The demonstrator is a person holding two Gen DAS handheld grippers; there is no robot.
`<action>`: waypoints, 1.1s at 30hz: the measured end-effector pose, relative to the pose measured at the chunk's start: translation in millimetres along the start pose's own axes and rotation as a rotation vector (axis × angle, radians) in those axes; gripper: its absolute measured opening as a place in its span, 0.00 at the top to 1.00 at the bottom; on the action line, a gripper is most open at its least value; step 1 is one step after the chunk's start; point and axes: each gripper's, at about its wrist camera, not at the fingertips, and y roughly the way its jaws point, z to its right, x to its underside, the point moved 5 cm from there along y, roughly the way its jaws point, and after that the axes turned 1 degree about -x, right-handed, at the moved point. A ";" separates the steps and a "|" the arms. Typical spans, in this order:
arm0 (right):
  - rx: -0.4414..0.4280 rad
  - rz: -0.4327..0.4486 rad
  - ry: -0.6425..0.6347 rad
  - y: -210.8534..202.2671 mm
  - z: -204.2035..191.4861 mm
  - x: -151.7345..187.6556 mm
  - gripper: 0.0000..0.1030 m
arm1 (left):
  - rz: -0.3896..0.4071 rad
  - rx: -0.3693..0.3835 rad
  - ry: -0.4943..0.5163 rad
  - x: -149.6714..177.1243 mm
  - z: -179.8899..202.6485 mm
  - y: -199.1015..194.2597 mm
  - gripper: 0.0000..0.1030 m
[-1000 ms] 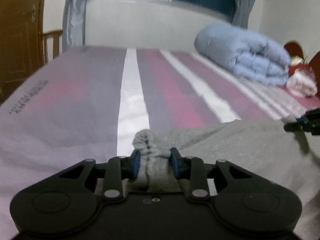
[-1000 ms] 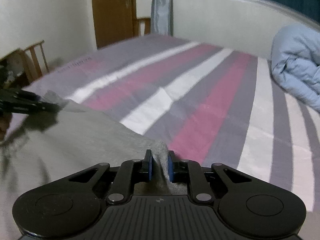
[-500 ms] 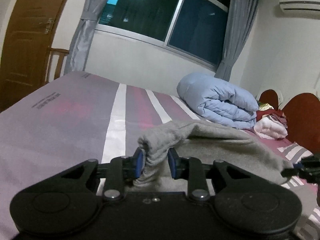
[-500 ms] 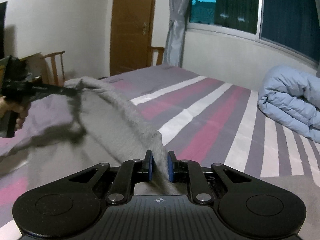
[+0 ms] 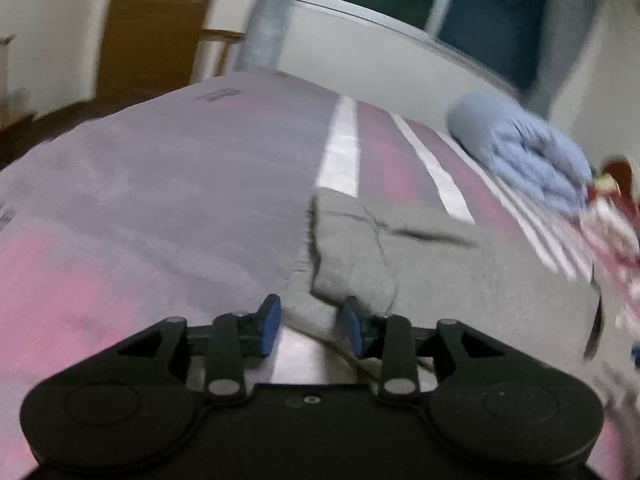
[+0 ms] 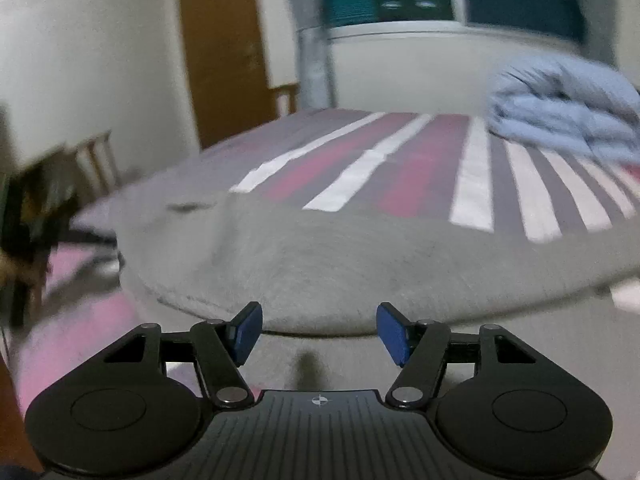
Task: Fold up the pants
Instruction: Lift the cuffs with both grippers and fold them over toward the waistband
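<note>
The grey pants (image 5: 440, 272) lie doubled over on the striped bed (image 5: 160, 200), with a fold edge running away from my left gripper (image 5: 312, 326). Its jaws are opening, and a lip of the grey cloth still lies between the blue pads without being pinched. In the right wrist view the pants (image 6: 340, 264) spread flat across the bed (image 6: 472, 184). My right gripper (image 6: 320, 334) is opening wide, its pads either side of the near cloth edge and clear of it. Both views are blurred by motion.
A rolled blue duvet (image 5: 520, 152) (image 6: 568, 108) lies at the far right of the bed, and red and white clothes (image 5: 616, 208) are piled beyond it. A wooden door (image 6: 224, 48) and a chair (image 6: 96, 156) stand to the left, off the bed.
Both grippers carried the lifted pants edge over and down, so the cloth now lies folded on the bed. The right jaws let go and spread wide. The left pads parted slightly.
</note>
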 end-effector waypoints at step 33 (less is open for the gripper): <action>-0.092 -0.048 0.435 11.3 46.7 -6.9 0.88 | -0.046 0.135 -0.217 -3.1 -5.0 8.9 0.81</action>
